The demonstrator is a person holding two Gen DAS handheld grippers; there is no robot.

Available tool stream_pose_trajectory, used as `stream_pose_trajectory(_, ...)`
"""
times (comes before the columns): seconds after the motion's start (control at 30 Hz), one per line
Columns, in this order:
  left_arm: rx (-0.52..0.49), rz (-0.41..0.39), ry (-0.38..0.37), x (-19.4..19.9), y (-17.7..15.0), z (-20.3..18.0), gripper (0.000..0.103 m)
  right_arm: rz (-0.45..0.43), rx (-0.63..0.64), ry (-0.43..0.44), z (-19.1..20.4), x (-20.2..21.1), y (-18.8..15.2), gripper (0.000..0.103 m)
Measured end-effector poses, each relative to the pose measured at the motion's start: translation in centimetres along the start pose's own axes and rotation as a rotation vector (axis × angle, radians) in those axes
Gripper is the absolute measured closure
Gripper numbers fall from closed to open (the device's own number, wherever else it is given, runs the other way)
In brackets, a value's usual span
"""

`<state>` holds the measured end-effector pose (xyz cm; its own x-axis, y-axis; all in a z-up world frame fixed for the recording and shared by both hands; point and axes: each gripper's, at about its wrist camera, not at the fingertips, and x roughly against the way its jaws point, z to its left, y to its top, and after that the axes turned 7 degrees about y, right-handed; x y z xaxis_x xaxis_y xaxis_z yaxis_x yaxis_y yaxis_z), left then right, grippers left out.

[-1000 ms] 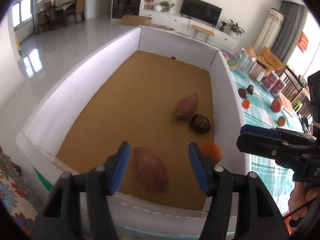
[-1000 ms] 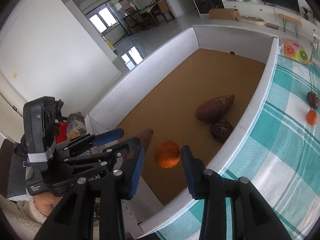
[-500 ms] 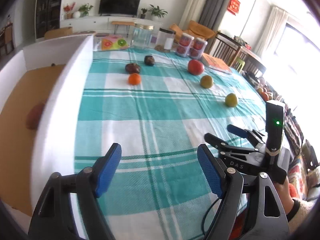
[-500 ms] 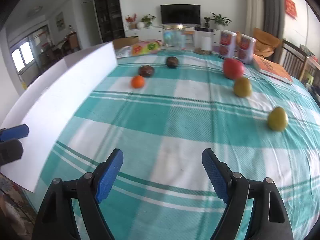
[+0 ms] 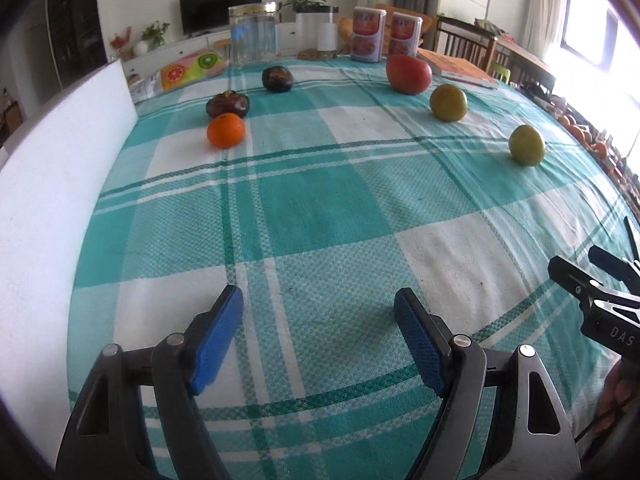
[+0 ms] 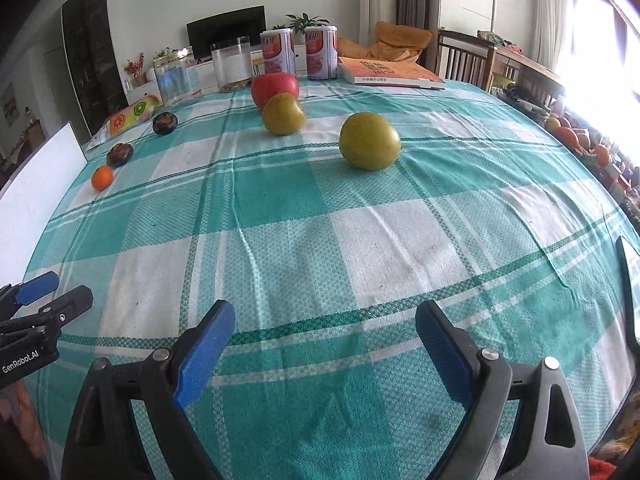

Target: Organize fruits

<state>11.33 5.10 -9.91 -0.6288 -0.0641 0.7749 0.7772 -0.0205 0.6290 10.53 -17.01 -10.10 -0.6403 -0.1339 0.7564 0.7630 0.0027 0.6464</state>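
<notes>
the tablecloth (image 6: 304, 216) is showing a woven, matt cloth texture with creases. the gripper fingers (image 5: 212, 344) are wearing ribbed blue pads on smooth black plastic arms with metal rivets. the green fruit (image 6: 369, 141) is showing smooth, slightly glossy skin. the box wall (image 5: 48, 184) is looking like matt white foam. the jar (image 5: 253, 32) is looking clear and glossy.

Left gripper (image 5: 318, 336) tilts downward, jaws apart and empty; right gripper (image 6: 324, 344) beside it, likewise tilted, jaws opening with nothing between them
</notes>
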Motion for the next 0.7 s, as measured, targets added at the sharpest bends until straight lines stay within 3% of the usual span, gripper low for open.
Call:
stream_pose_trajectory(0.33, -0.014, 0.022, 0.029, -0.45, 0.05, -0.31, 0.016, 0.034, -0.015, 0.011, -0.21, -0.56, -0.07, 0.011)
stream_pose_trajectory(0.7, -0.015, 0.023, 0.03, -0.45, 0.06, -0.24, 0.014, 0.05, -0.012, 0.025, -0.09, -0.68, -0.08, 0.003)
